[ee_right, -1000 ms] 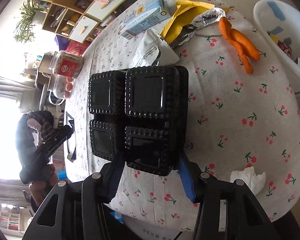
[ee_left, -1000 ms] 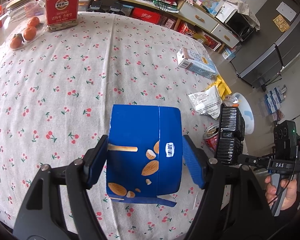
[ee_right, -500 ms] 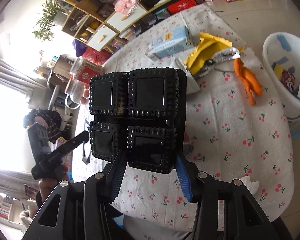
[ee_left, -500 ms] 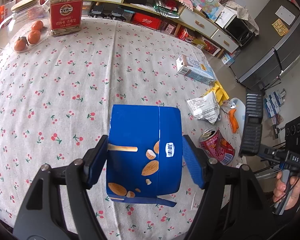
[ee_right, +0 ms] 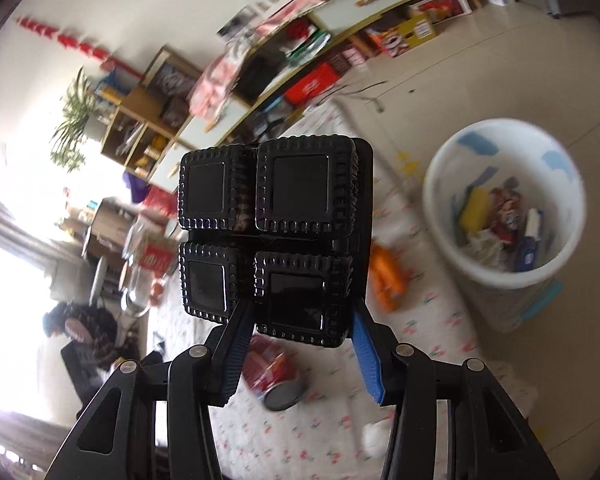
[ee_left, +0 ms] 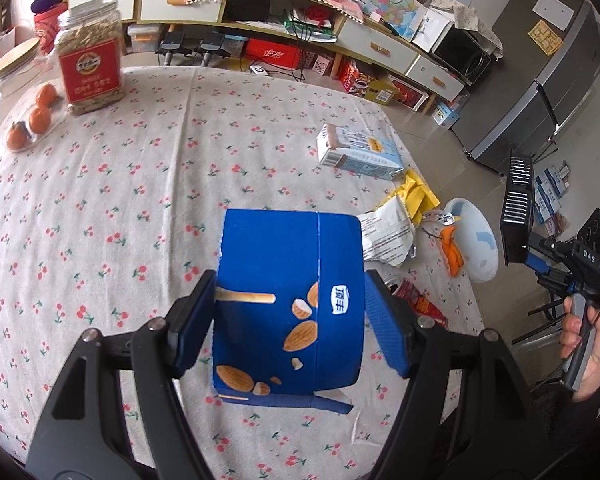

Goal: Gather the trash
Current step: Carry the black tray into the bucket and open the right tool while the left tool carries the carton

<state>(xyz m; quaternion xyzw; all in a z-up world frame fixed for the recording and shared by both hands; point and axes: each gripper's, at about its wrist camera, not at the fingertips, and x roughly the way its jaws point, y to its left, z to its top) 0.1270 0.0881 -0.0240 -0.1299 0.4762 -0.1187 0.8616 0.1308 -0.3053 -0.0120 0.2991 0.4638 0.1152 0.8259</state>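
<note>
My left gripper is shut on a blue snack box with almond pictures and holds it above the cherry-print tablecloth. My right gripper is shut on a black four-compartment plastic tray, which it carries in the air. In the left wrist view that tray hangs edge-on past the table's right edge, next to the white bin. In the right wrist view the bin stands on the floor to the right and holds several wrappers.
Along the table's right side lie a milk carton, a yellow wrapper, a crumpled white wrapper, orange peel and a red can. At the far left stand a red-labelled jar and oranges.
The right gripper lifted the black tray off the table and swung it out towards the bin. The left gripper rose a little with the blue box.
</note>
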